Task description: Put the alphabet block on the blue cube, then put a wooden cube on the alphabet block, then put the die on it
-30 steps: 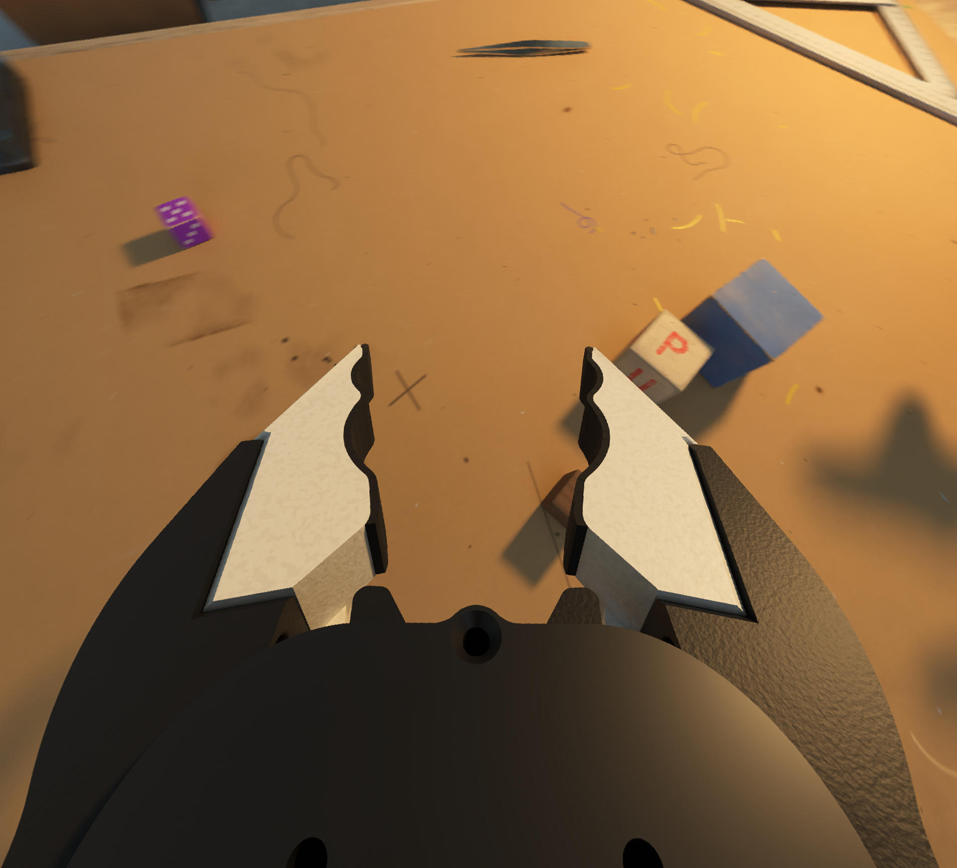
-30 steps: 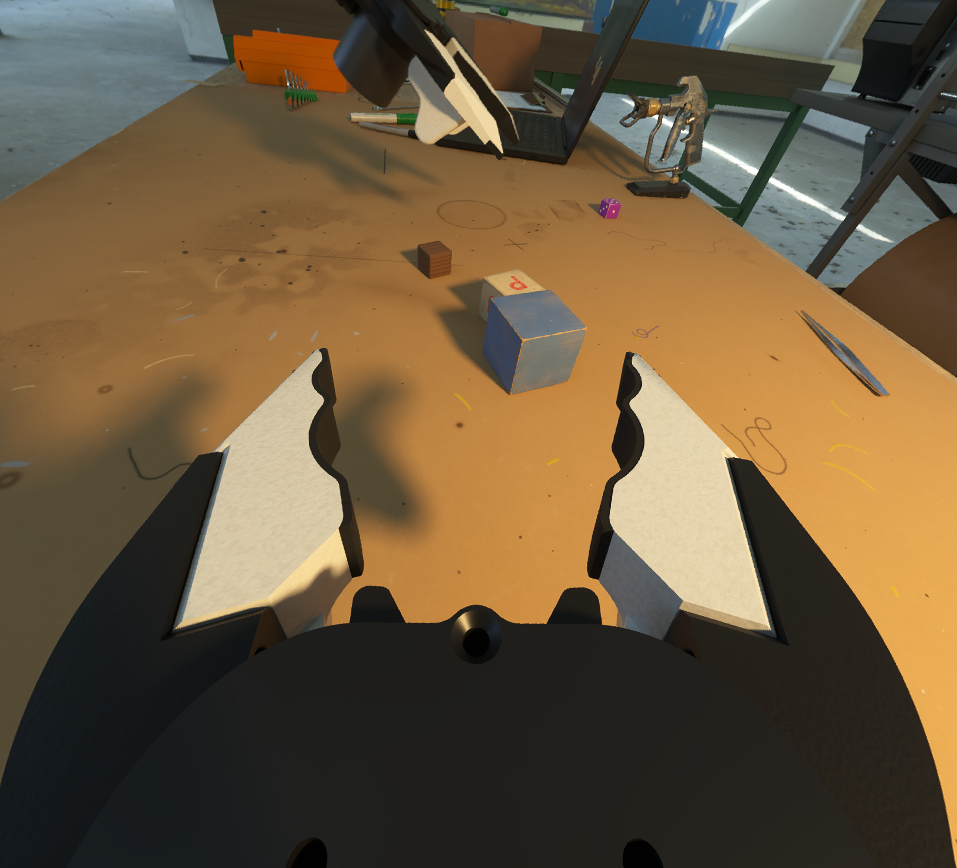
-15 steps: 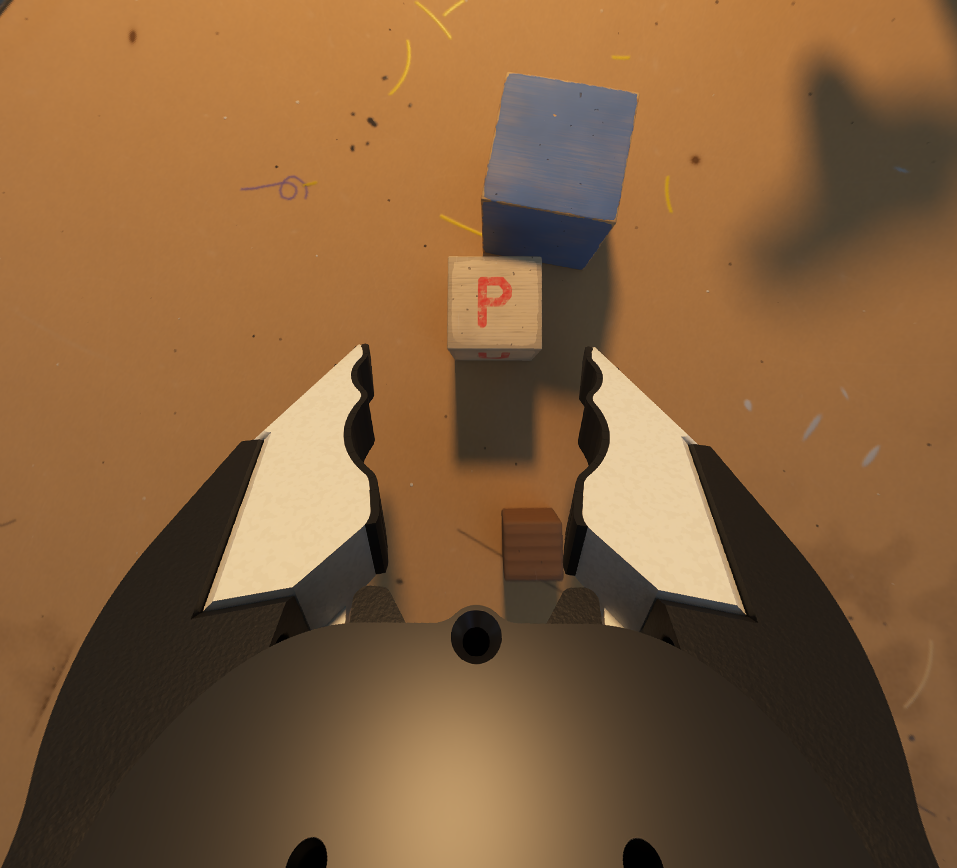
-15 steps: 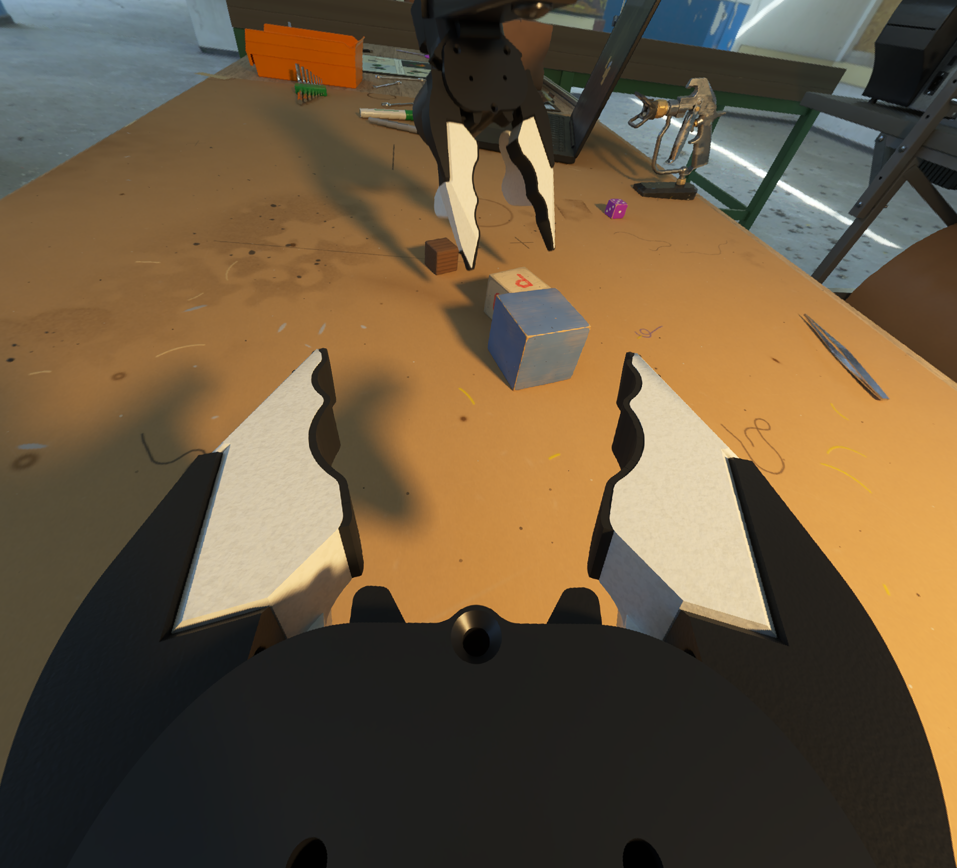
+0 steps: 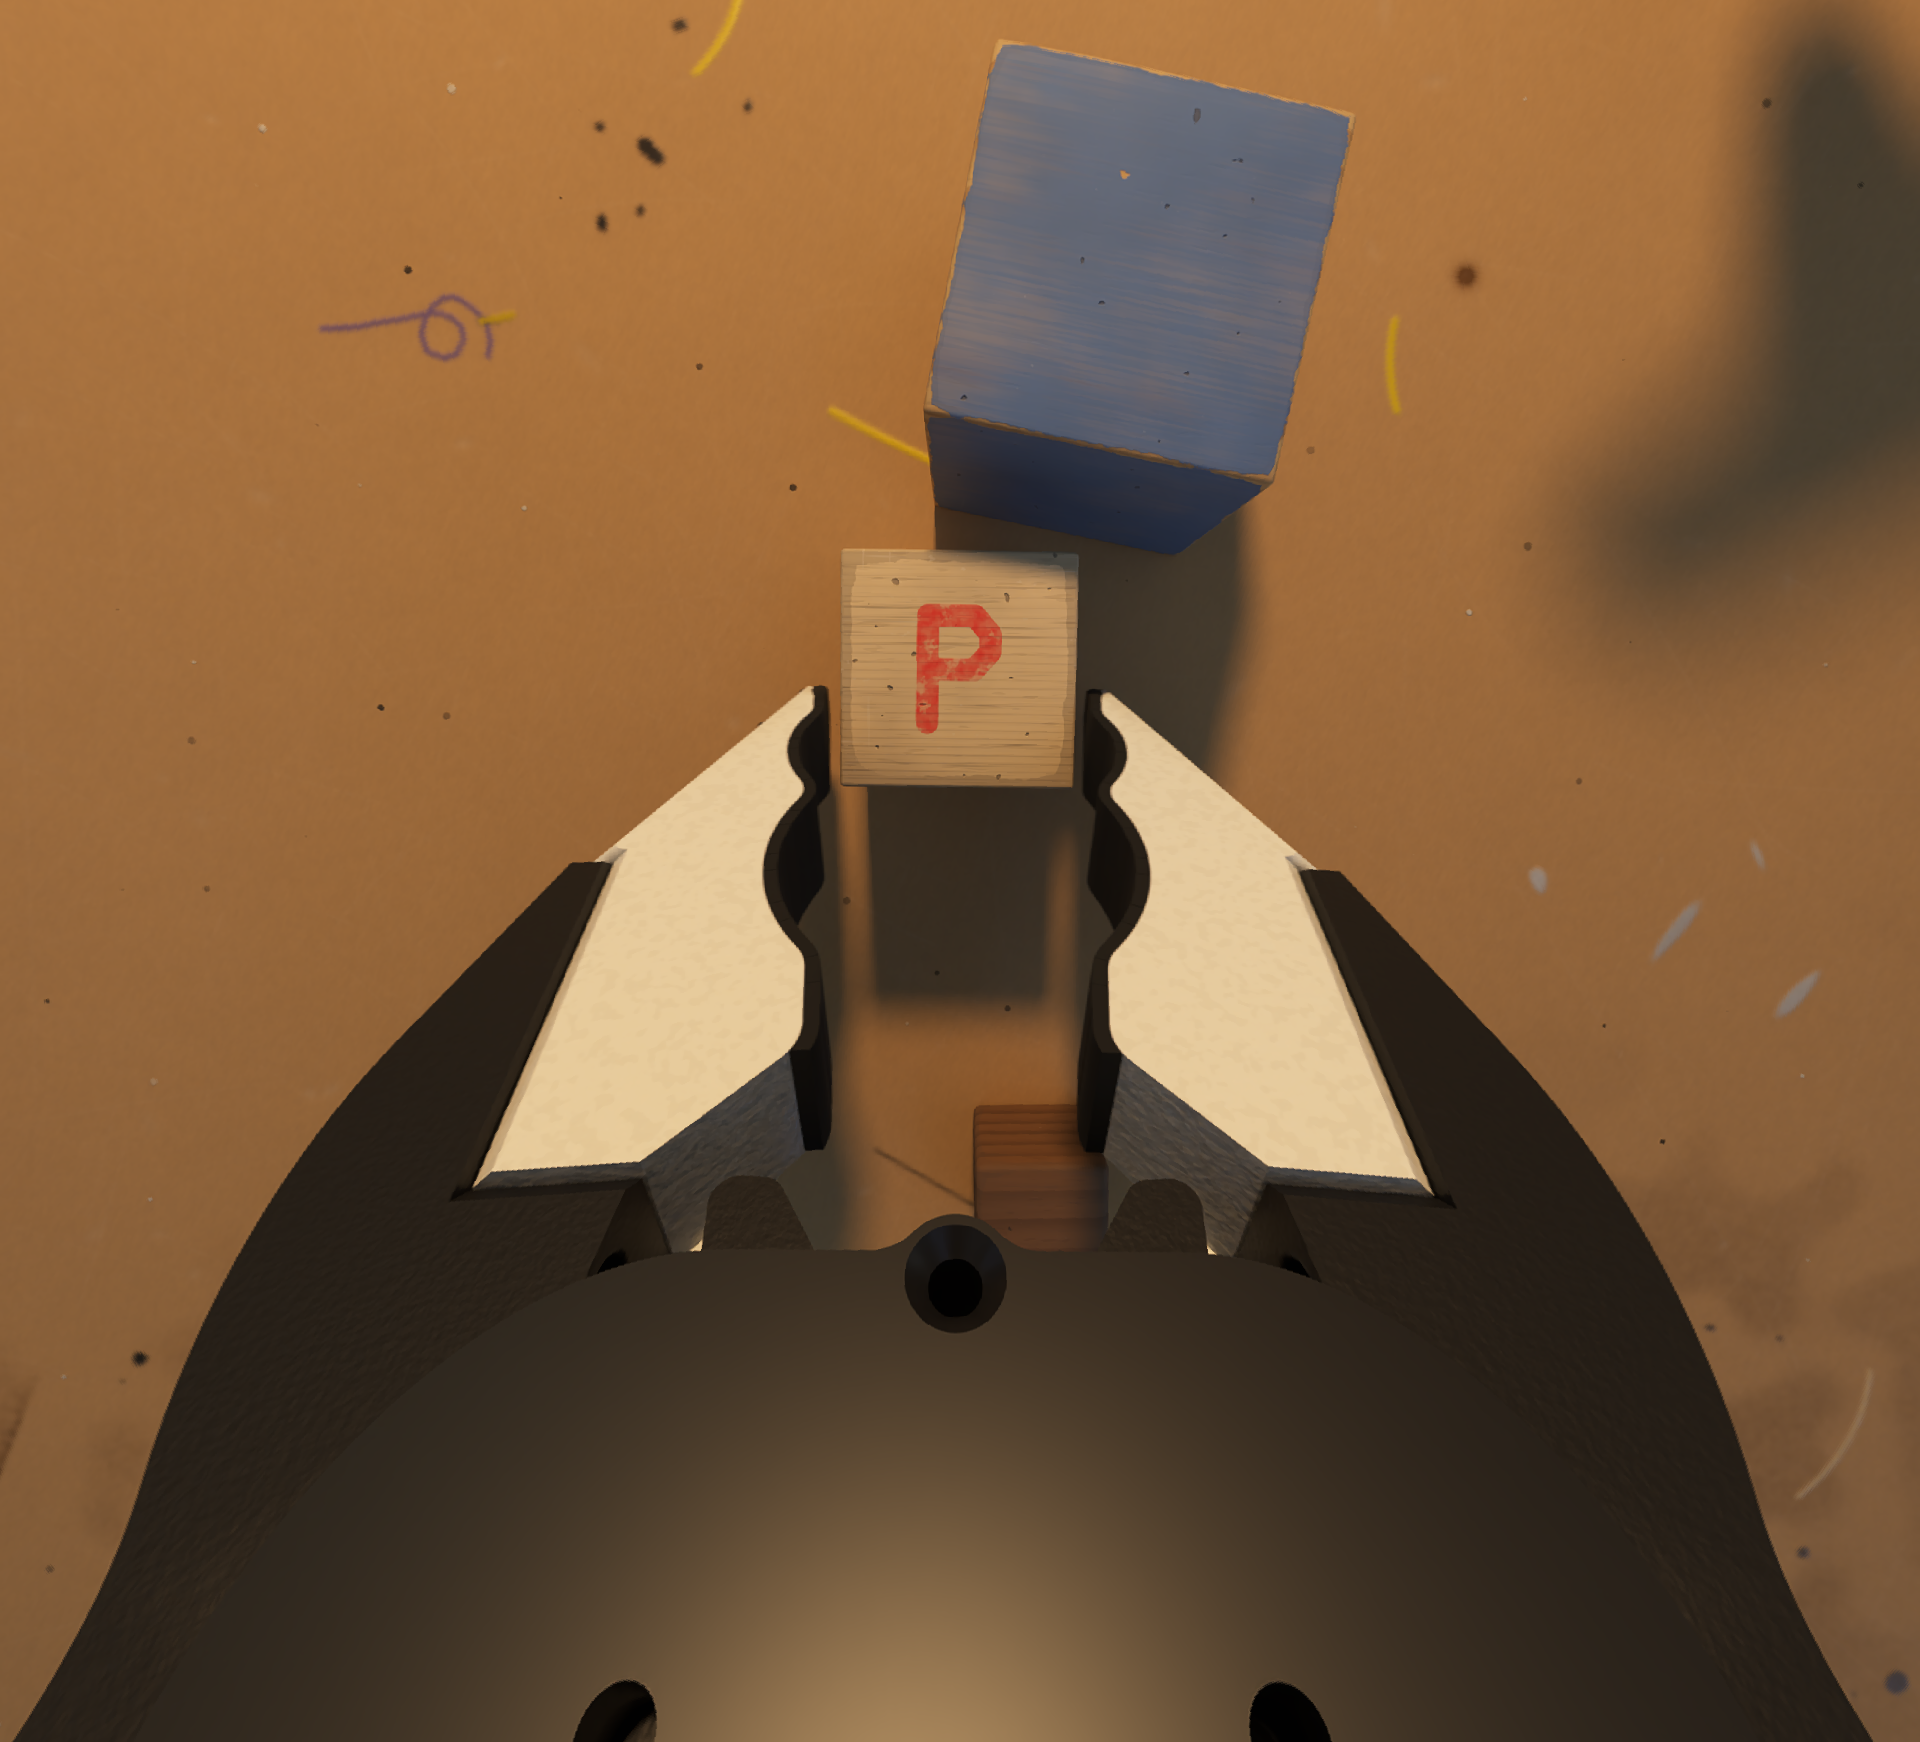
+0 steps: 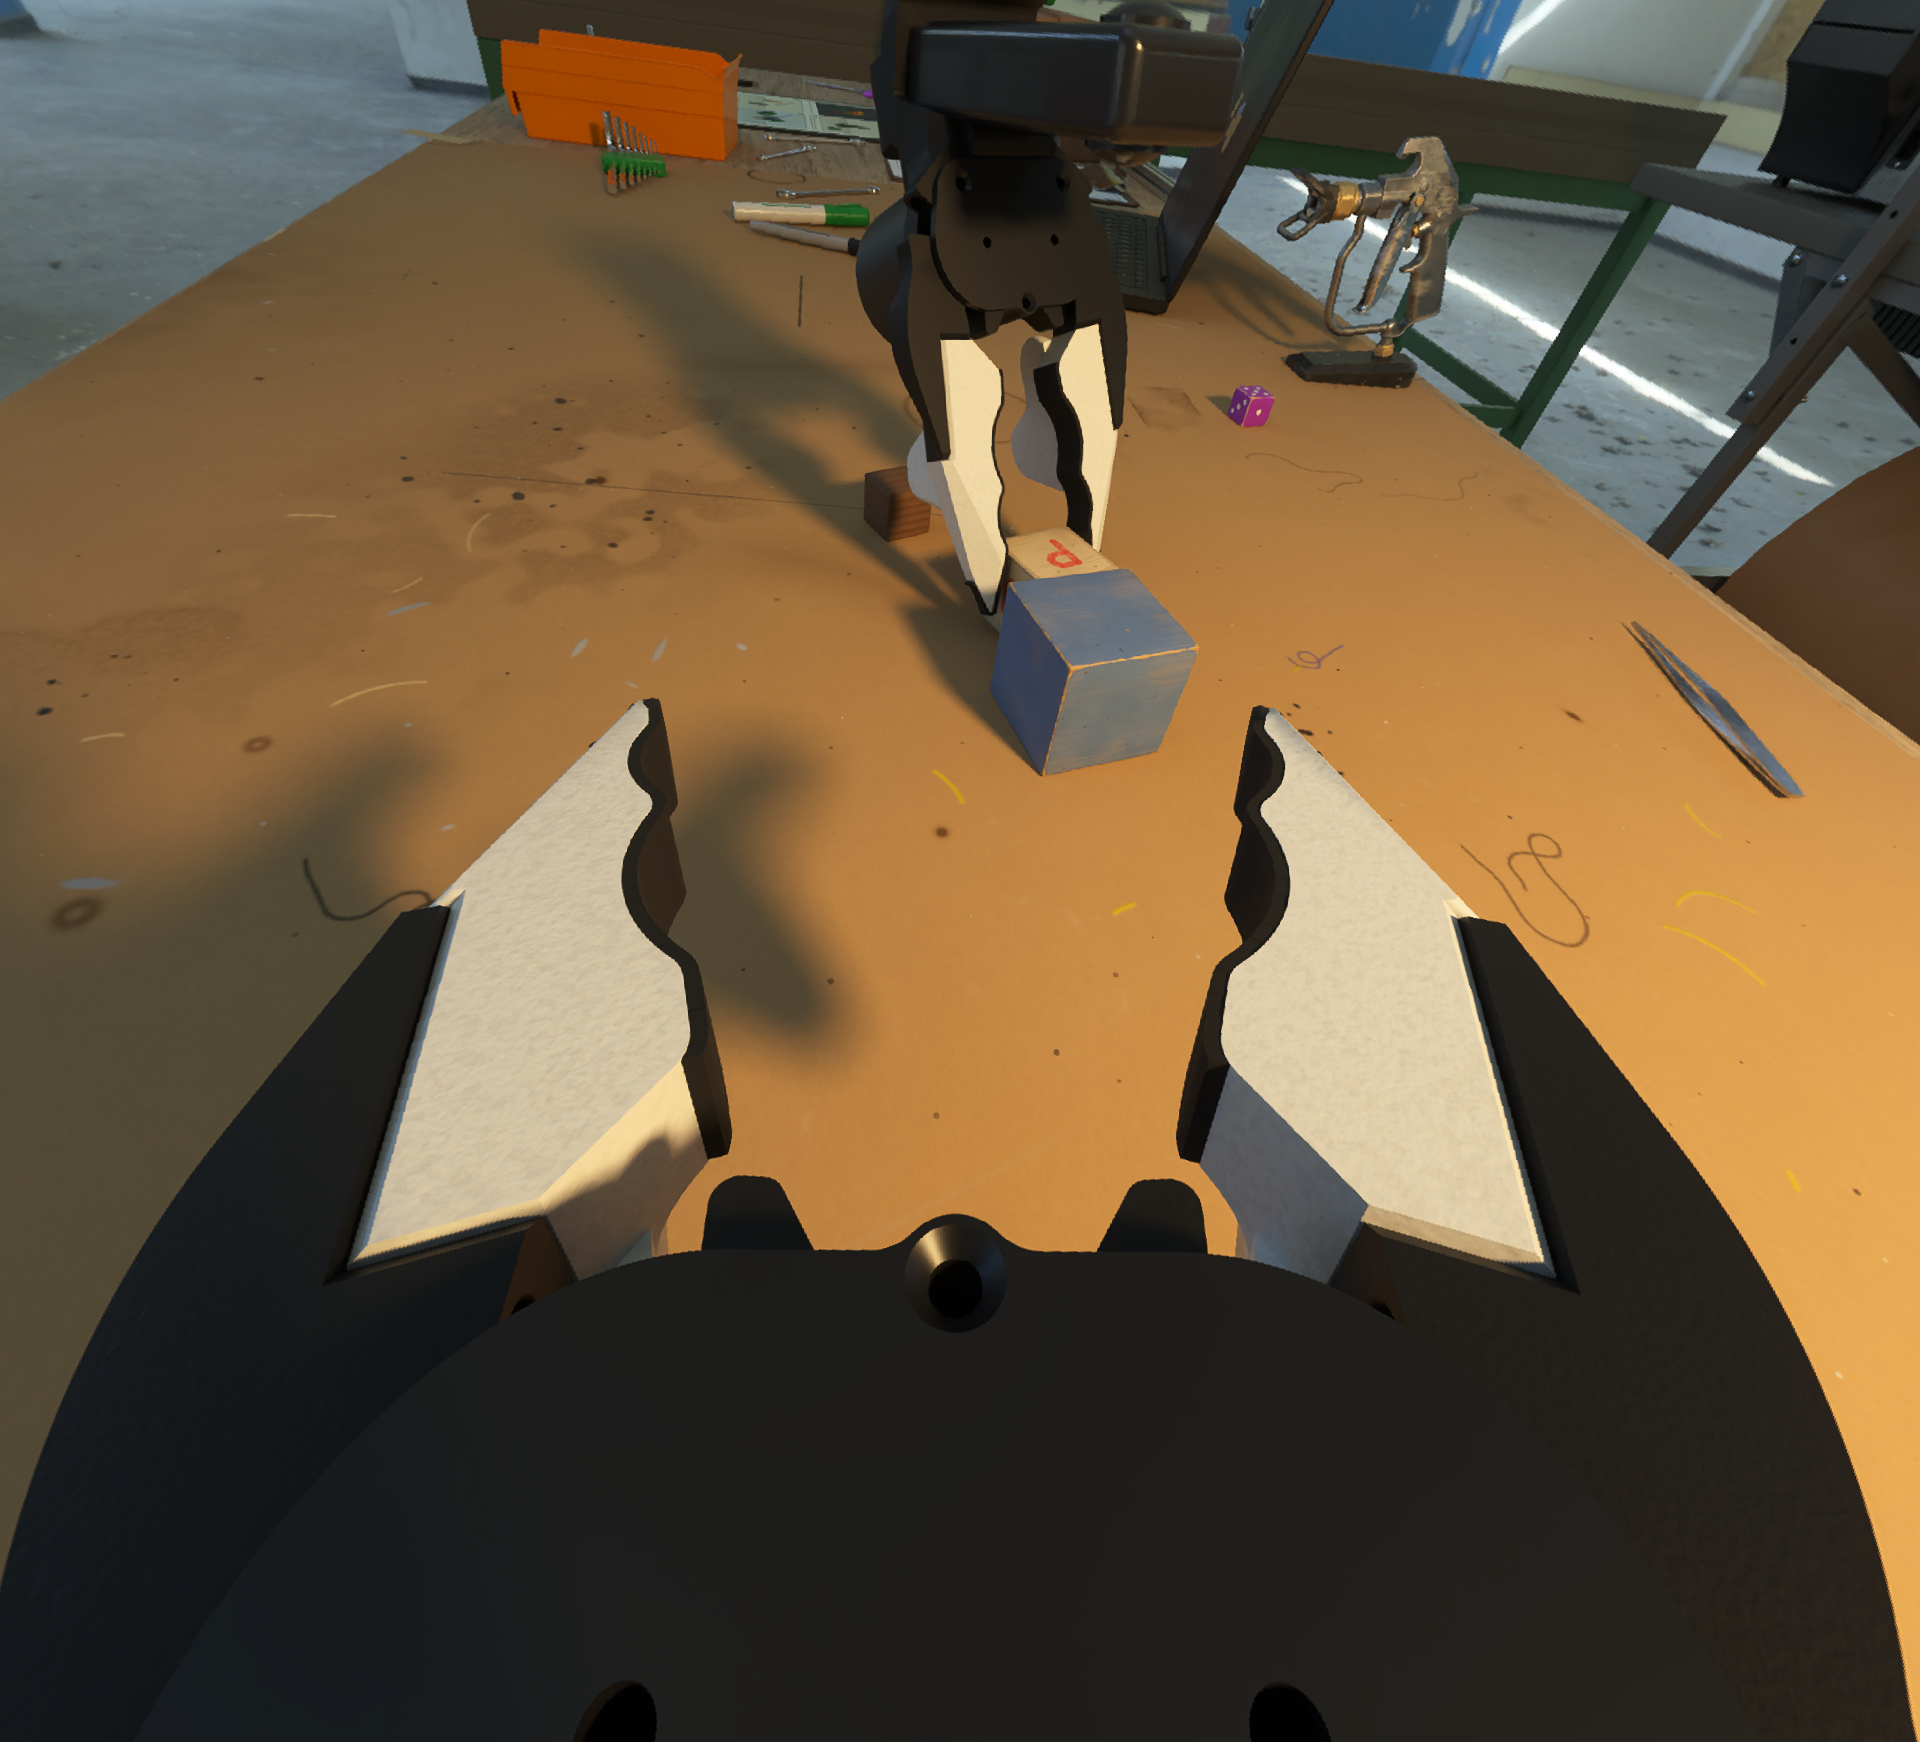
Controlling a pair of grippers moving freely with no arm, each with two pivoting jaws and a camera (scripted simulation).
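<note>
Currently the left tongs (image 5: 956,705) point straight down over the alphabet block (image 5: 957,668), their tips flanking its two sides with thin gaps showing, so open and not clamped. Block sits on the table (image 5: 416,653) just beside the blue cube (image 5: 1138,269); wooden cube (image 6: 894,505) close behind, purple die (image 6: 1250,405) well apart. Right tongs (image 6: 951,716) gape wide, holding nothing, short of the blue cube.

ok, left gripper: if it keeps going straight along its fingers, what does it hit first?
The left gripper points down at the table, its open fingertips flanking the alphabet block. Straight on, it likely straddles the block and meets the table; whether a pad touches the block first is unclear.
</note>
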